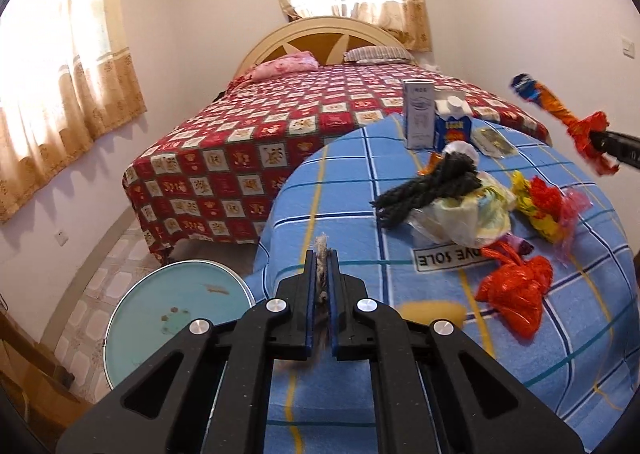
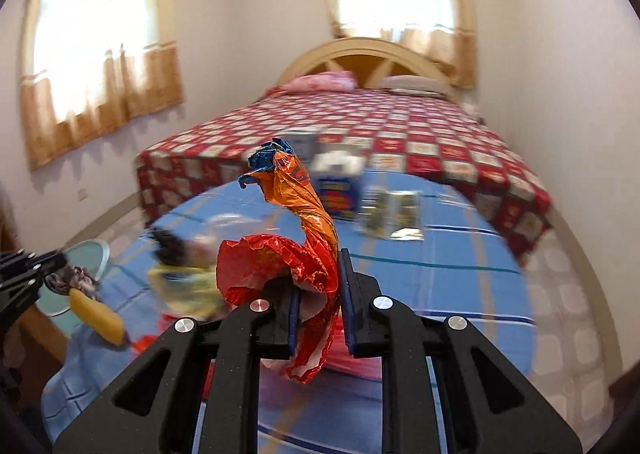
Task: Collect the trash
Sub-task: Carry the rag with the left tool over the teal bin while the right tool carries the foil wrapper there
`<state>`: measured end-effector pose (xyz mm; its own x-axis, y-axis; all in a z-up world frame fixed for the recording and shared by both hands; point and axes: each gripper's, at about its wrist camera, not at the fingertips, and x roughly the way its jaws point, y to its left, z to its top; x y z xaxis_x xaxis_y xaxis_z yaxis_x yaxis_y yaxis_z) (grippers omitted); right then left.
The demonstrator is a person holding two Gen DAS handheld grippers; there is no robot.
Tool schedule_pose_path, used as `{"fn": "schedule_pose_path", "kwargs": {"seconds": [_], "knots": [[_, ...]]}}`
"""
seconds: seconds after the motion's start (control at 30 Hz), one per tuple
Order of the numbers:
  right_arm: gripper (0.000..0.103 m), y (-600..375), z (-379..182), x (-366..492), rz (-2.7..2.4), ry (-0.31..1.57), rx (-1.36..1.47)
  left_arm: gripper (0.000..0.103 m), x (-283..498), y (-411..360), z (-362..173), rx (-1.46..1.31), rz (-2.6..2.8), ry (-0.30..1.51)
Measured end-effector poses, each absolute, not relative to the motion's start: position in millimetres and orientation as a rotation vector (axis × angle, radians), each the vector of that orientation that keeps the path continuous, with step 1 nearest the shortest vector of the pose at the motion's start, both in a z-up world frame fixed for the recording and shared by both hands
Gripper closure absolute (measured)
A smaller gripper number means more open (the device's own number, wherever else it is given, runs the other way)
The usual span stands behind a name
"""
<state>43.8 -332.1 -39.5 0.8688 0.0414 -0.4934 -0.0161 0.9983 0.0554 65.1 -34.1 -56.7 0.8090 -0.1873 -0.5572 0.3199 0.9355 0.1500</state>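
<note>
1. While the left wrist view is sharp, the right wrist view is smeared by motion, so the small things on the blue checked cloth point(image 1: 352, 190) read clearly only from the left.
2. The left gripper point(image 1: 322, 260) has its jaws nearly closed on a thin, frayed grey scrap point(image 1: 321, 250); in the right wrist view the same gripper point(image 2: 60, 260) shows at the left edge with a yellow piece point(image 2: 96, 314) hanging below it, which the left view hides behind its own jaws.
3. The right gripper point(image 2: 320, 286) has its jaws pressed in on a crumpled red and orange wrapper point(image 2: 308, 222) with a blue tip, held clear above the cloth; the left view shows that wrapper point(image 1: 560, 110) in the air at the right edge.
4. Trash lying on the cloth, seen from the left: a dark grey bundle point(image 1: 432, 186), a pale plastic bag point(image 1: 464, 214), a yellow and red wrapper point(image 1: 540, 202), a knotted red bag point(image 1: 516, 286).
5. Standing at the far edge of the cloth are a white carton point(image 1: 418, 114), a blue carton point(image 1: 452, 126) and a flat foil packet point(image 1: 494, 140).
6. A round pale green basin point(image 1: 176, 310) sits on the floor at the left, below the cloth's edge.
7. Behind everything is a bed point(image 1: 248, 142) with a red patterned cover.
</note>
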Motion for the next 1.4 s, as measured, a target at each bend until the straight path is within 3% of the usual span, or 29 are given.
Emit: {"fn": "schedule_pose_path", "kwargs": {"seconds": [0.43, 1.4], "knots": [[0.085, -238.4, -53.5, 82.4, 0.219, 0.561, -0.033, 0.099, 70.2, -13.4, -48.9, 0.207, -0.237, 0.530], [0.085, -71.1, -71.9, 154.9, 0.533, 0.714, -0.284, 0.099, 77.2, 153.6, -74.8, 0.194, 0.184, 0.676]]}}
